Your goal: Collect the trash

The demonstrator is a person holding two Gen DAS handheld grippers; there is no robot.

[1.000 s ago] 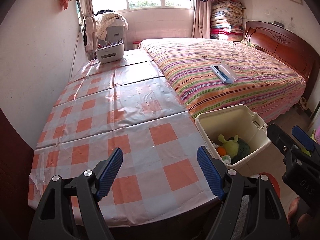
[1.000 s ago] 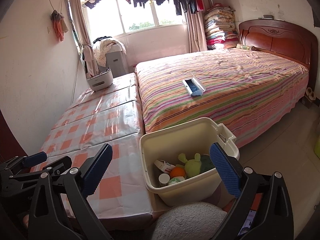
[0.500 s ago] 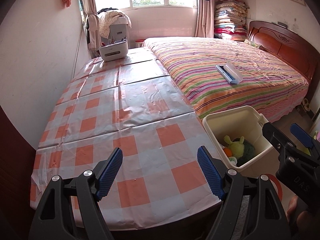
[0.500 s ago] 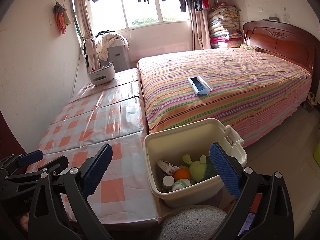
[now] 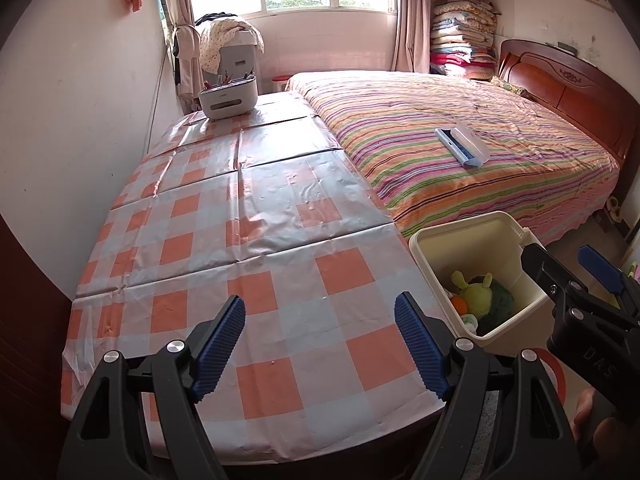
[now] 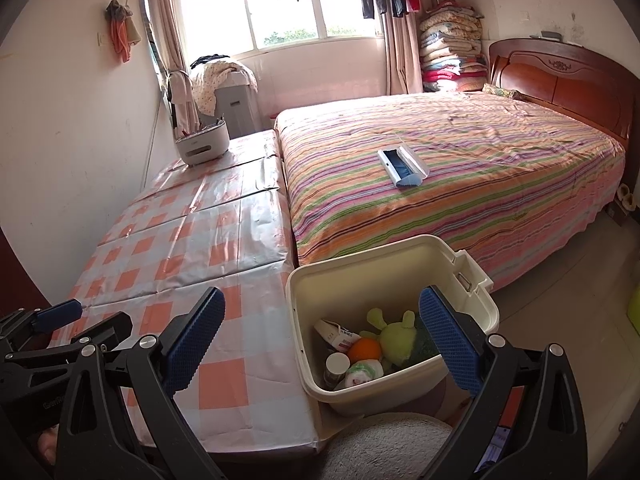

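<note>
both tools (image 5: 320, 344) (image 6: 320, 344) hover tilted downward, jaws apart, empty.

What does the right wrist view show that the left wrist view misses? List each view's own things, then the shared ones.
Only the right wrist view: a white carton, a capped bottle and a rolled white wad in the bin, plus a grey round cushion below it.

Only the left wrist view: the near edge of the checked table and a red stool under the window.

Both: the bin, the green toy, the orange ball, the striped bed, the blue and white box, the white caddy, and both open grippers, left and right.
</note>
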